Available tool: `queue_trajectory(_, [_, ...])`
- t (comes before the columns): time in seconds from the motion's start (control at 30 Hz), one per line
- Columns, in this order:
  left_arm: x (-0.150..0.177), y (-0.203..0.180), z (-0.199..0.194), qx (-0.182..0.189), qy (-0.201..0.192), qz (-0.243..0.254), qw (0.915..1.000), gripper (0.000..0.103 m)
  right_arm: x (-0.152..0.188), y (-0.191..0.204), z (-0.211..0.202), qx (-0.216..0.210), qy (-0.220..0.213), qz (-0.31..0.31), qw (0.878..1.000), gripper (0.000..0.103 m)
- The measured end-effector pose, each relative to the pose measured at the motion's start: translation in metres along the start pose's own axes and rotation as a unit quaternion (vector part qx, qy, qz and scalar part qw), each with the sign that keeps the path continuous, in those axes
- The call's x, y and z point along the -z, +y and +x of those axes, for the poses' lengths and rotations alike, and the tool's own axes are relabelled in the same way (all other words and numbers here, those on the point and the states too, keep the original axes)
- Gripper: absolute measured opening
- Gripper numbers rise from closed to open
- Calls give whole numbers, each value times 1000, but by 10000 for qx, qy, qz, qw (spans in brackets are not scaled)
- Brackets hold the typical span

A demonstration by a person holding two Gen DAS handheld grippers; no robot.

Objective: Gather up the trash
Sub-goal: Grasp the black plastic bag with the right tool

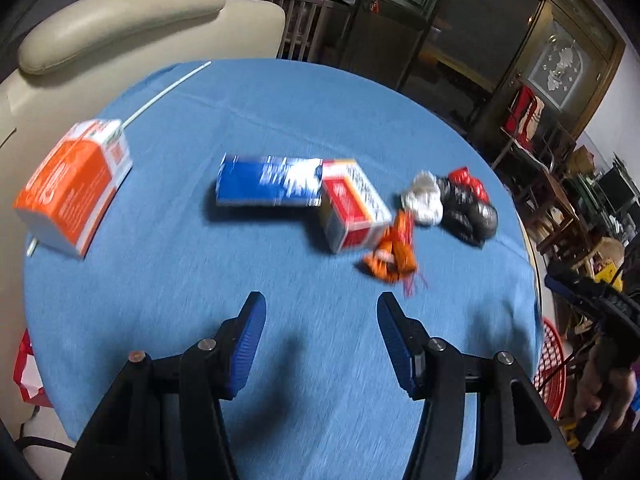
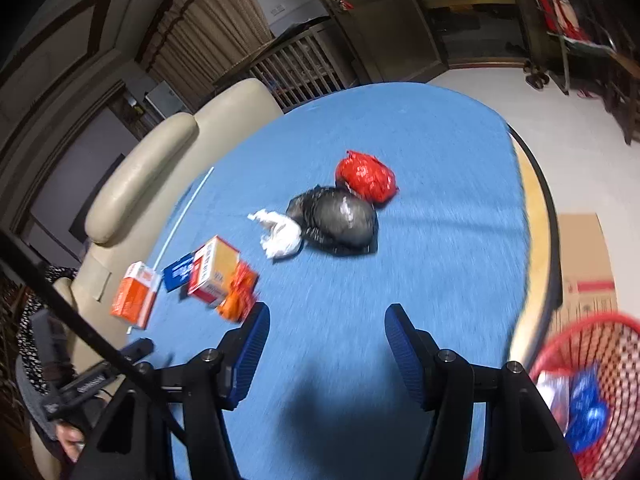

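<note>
While you held both grippers above the round table (image 1: 192, 280) with its blue cloth, neither one carried anything. Your left gripper (image 1: 321, 340) had its blue fingers (image 1: 248, 344) standing apart, with only bare cloth between them. Your right gripper (image 2: 326, 350) showed the same condition: fingers (image 2: 250, 354) apart, nothing clamped.

The trash lay spread across the cloth ahead of you:
- An orange carton (image 1: 74, 184) lay at the far left, near the table edge and well apart from the rest.
- A blue box (image 1: 268, 180) lay near the middle, its right end touching a red-and-white box (image 1: 354, 204).
- An orange wrapper (image 1: 394, 252) lay crumpled against the near corner of the red-and-white box.
- A white wad (image 2: 280, 234) lay touching a black bag (image 2: 336, 220).
- A red bag (image 2: 366, 176) lay just behind the black bag, touching it.
- A thin white stick (image 1: 166, 94) lay toward the far left edge, behind the orange carton.

You had a red basket (image 2: 600, 344) beside the table on your right, below the tabletop. It already held blue and clear wrappers (image 2: 580, 404). A cardboard box (image 2: 584, 268) stood on the floor behind the basket. A cream chair (image 1: 120, 24) stood against the far left side of the table.

Both views were blurred, so print on the boxes could not be read.
</note>
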State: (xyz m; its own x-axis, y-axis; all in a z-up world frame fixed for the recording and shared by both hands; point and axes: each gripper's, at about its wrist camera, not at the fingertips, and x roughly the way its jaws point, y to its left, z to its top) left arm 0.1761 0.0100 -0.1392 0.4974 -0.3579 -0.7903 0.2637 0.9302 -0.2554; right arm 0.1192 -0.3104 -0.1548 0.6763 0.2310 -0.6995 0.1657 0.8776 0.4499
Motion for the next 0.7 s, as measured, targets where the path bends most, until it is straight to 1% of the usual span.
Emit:
queue_trajectory(0.17, [-29,-7,18,-65,80,-211,9997,61,-28,0,28,113,-19,-220,9997,64])
queue_trajectory(0.37, [-56,-15,46,-72,289,-525,9982,61,-54,2,58,67,-24,-275,9996,64])
queue_trajectory(0.5, [-67,-20,61,-45,415,-660,9969,61,-66,3,80,73,24,-289,9996,64])
queue_trajectory(0.6, [-71,-24,74,-83,514,-708,9961,61,-69,1,98,118,122,-299,9994,64])
queue_trajectory(0.7, [-72,-23,86,-69,634,-857,9943,61,-70,-1,114,166,249,-310,9991,64])
